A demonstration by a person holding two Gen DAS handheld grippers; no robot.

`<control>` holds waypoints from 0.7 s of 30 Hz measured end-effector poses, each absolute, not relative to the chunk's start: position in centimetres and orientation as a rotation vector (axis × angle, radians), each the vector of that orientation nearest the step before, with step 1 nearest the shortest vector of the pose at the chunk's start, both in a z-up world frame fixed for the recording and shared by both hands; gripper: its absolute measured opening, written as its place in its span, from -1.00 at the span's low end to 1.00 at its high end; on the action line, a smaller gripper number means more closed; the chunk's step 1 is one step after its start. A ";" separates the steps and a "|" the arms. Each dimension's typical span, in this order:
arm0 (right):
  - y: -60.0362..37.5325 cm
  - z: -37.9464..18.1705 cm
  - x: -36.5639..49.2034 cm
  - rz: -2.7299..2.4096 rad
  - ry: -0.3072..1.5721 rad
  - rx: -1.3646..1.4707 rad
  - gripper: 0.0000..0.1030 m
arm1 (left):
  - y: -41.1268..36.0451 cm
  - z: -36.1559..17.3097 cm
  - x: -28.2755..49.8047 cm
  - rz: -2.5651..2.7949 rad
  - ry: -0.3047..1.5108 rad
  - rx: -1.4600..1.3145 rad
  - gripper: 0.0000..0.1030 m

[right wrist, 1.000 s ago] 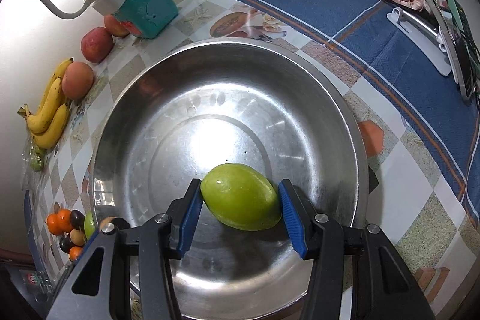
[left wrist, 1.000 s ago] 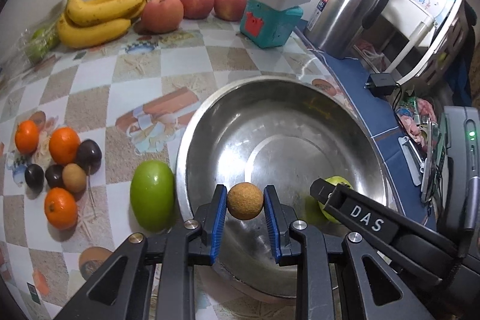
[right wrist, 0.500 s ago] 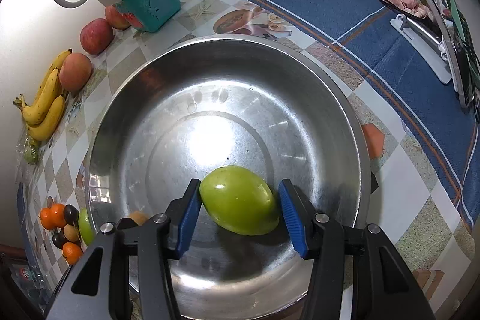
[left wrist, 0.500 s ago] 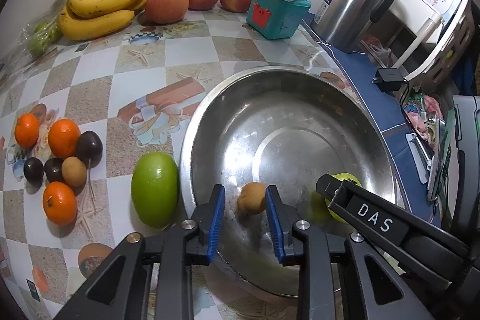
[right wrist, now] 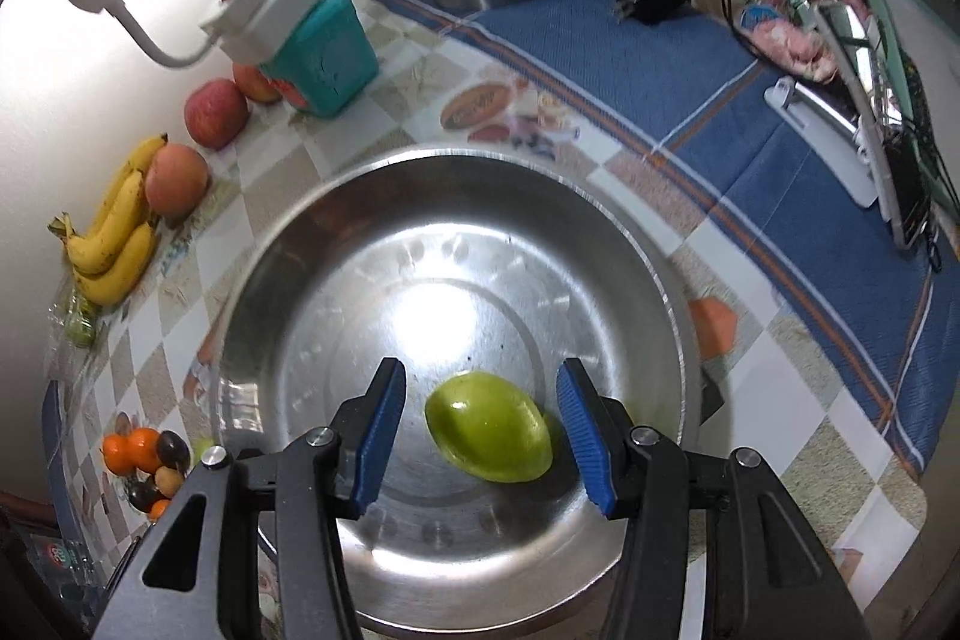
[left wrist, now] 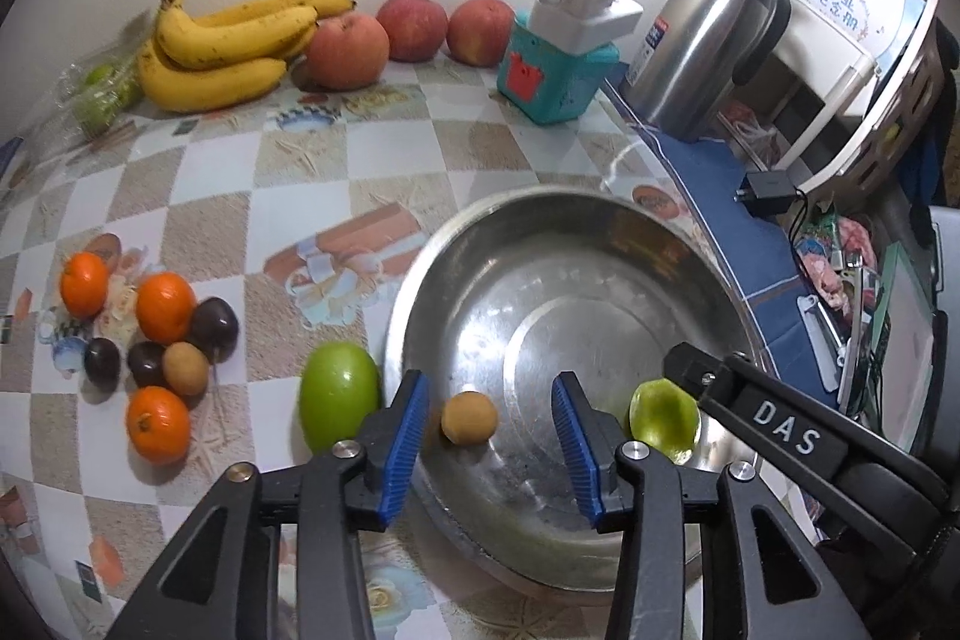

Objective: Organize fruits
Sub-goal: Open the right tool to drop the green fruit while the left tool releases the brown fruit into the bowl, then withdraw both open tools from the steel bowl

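Both claws have let go within the last second: my left gripper (left wrist: 491, 433) had a small brown fruit (left wrist: 469, 417) pinched between its pads and my right gripper (right wrist: 480, 427) was clamped on a green fruit (right wrist: 489, 426), and now each stands released with daylight on both sides of its fruit. Nearest to me, the brown fruit sits on the inner slope of the steel bowl (left wrist: 456, 250), close to the near rim, between the spread left fingers but touching neither; I judge it stays there because the curve of the wall cradles it. The green one lies on its side on the bowl floor towards the right, clear of the blue pads, so it rests on its long flank and should not roll far. Just outside the bowl's left rim a second green fruit (left wrist: 339, 403) waits on the checked tablecloth (left wrist: 210, 220), which I take to be the easiest next pick. Further left is a cluster of oranges (left wrist: 165, 307), dark plums (left wrist: 214, 322) and one more brown fruit (left wrist: 186, 369), grouped tightly. At the far wall lie the bananas (left wrist: 231, 46) and three apples (left wrist: 348, 49), beside a teal box (left wrist: 555, 88) carrying a lamp (left wrist: 585, 1), with a steel kettle (left wrist: 702, 58) to the right.
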State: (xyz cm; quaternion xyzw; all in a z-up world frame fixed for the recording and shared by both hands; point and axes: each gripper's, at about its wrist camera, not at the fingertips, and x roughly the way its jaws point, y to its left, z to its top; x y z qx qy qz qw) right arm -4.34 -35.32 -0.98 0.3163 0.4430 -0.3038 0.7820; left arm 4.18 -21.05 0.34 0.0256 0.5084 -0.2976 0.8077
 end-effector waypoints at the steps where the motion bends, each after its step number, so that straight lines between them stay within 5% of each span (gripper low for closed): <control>1: -35.3 -0.6 -4.5 -0.656 0.947 0.682 0.05 | -20.9 0.6 4.3 -0.627 1.083 0.053 -0.08; 10: -34.9 0.7 -4.7 -0.646 0.930 0.663 0.04 | -17.6 1.4 6.0 -0.447 1.117 -0.013 -0.08; 14: -34.6 0.6 -4.7 -0.627 0.940 0.663 0.04 | -15.8 1.1 6.6 -0.323 1.155 0.015 0.15; 21: -33.6 0.6 -4.1 -0.598 0.970 0.643 0.04 | -12.7 1.6 7.3 -0.246 1.177 -0.069 0.28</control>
